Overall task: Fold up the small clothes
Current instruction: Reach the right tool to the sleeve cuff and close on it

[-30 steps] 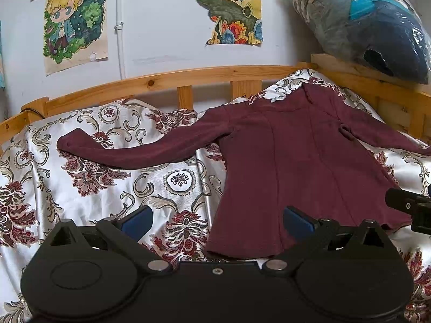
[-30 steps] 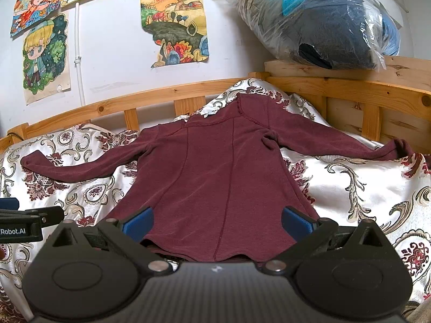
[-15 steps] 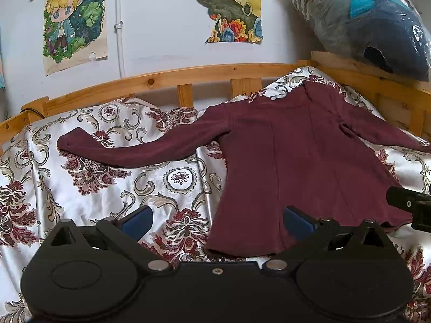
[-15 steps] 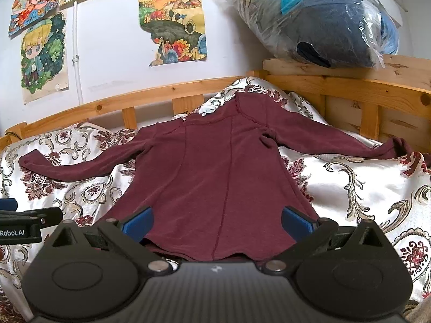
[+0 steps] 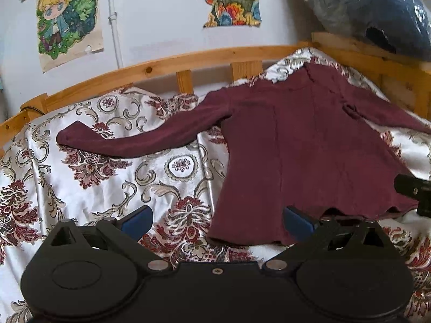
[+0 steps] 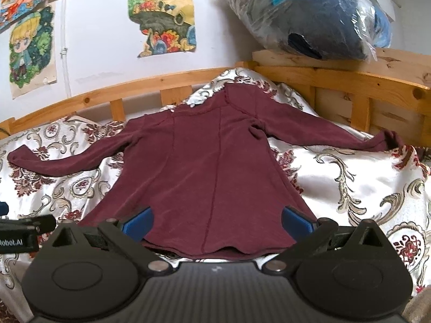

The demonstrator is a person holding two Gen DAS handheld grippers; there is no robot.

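A dark maroon long-sleeved top (image 5: 301, 156) lies spread flat on a patterned satin bedspread (image 5: 113, 177), collar toward the wall, both sleeves stretched out sideways. It also shows in the right wrist view (image 6: 210, 172). My left gripper (image 5: 215, 219) is open and empty, hovering just short of the hem's left corner. My right gripper (image 6: 216, 219) is open and empty, with the middle of the hem between its blue pads. Each gripper shows at the edge of the other's view.
A wooden bed rail (image 5: 161, 67) curves behind the bedspread, with a higher wooden ledge (image 6: 350, 67) at the right. A plastic-wrapped dark bundle (image 6: 309, 18) sits on that ledge. Posters hang on the white wall (image 5: 150, 13).
Both grippers have edged slightly forward toward the hem; the top has not moved and both grippers stay open.
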